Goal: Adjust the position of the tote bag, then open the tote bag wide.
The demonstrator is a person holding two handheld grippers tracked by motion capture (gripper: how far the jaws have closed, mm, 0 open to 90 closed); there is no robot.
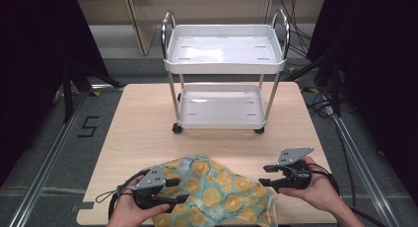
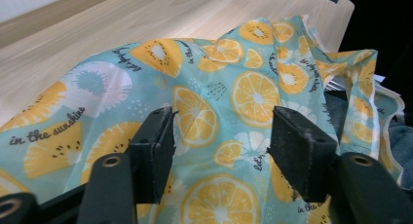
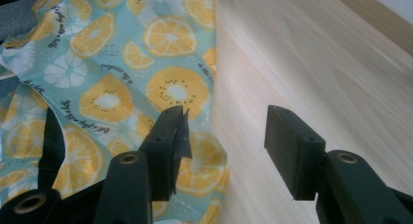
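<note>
Both tools spread, nothing pinched: left tool (image 1: 177, 190) over teal citrus-print cloth (image 1: 217, 192) at counter (image 1: 148, 123) near edge, right tool (image 1: 264, 175) beside it. Risk: cloth overhangs edge, a one-sided pull could slide it off.

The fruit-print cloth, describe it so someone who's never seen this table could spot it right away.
On the wooden table, in front of the white two-tier cart, the cloth lies rumpled at the near edge between the two tools. Its teal fabric with orange citrus slices and "in the sunshine" lettering makes it the sole patterned thing there.
</note>
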